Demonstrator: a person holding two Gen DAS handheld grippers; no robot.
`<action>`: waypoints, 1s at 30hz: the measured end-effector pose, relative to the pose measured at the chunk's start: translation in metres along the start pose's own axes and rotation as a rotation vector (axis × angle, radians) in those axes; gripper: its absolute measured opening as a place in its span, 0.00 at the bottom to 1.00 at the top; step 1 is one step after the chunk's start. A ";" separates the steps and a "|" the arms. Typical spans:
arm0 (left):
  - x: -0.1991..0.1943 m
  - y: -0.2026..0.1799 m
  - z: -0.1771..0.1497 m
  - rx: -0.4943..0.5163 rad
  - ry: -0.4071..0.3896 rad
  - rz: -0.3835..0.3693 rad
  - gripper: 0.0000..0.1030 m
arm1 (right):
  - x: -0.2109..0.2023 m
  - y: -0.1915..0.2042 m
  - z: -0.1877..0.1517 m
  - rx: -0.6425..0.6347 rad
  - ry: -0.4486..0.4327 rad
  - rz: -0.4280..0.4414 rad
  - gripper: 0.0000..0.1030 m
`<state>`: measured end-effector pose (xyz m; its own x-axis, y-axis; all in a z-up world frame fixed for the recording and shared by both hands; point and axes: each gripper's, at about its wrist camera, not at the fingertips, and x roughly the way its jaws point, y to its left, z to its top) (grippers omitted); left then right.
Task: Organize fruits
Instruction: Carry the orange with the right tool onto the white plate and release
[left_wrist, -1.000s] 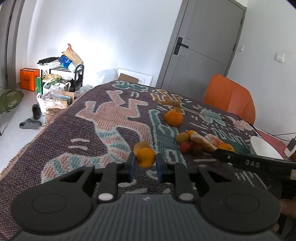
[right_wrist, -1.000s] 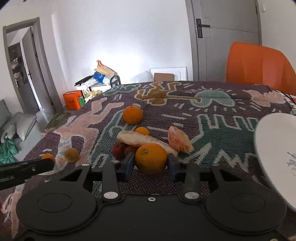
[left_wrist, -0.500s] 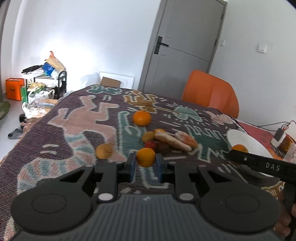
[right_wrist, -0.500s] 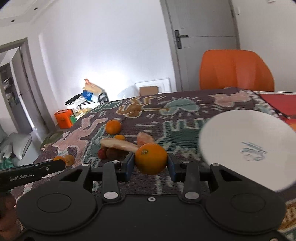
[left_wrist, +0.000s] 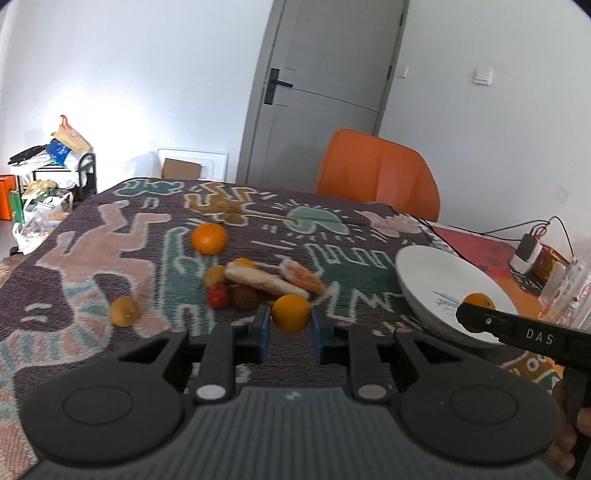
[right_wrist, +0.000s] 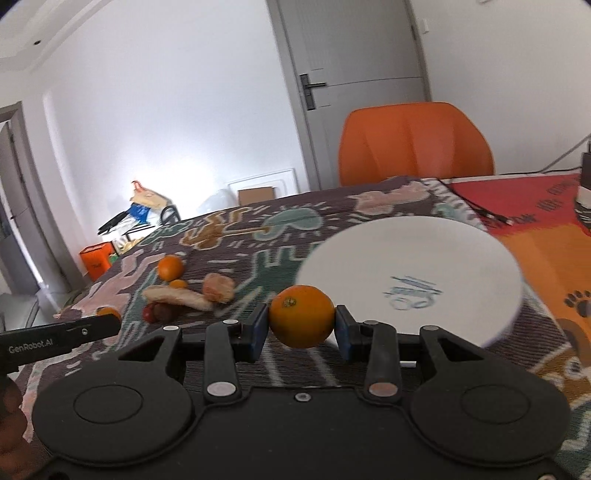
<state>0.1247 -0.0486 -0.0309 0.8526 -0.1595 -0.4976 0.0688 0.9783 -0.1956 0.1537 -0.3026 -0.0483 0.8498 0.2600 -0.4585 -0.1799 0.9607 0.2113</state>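
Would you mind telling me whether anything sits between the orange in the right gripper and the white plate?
Nothing visible does. The right gripper holds the orange right at the near edge of the plate, whose surface looks bare. The other fruits lie off to the left on the patterned cloth.

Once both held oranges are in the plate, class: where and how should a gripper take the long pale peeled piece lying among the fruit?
Grip the long pale piece across its narrow middle, coming down from above. It lies flat on the tablecloth, with small red fruits in front and a peeled segment beside it, so a side approach would probably knock them.
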 end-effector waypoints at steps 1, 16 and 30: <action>0.001 -0.004 0.001 0.007 0.002 -0.005 0.21 | -0.001 -0.004 0.000 0.005 -0.002 -0.006 0.35; 0.022 -0.049 0.006 0.077 0.024 -0.070 0.21 | -0.005 -0.046 -0.006 0.063 -0.016 -0.071 0.36; 0.038 -0.088 0.011 0.141 0.039 -0.111 0.21 | -0.023 -0.060 -0.007 0.061 -0.066 -0.063 0.42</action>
<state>0.1569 -0.1391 -0.0240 0.8150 -0.2702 -0.5126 0.2360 0.9627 -0.1323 0.1415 -0.3655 -0.0570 0.8895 0.1903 -0.4154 -0.0963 0.9668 0.2366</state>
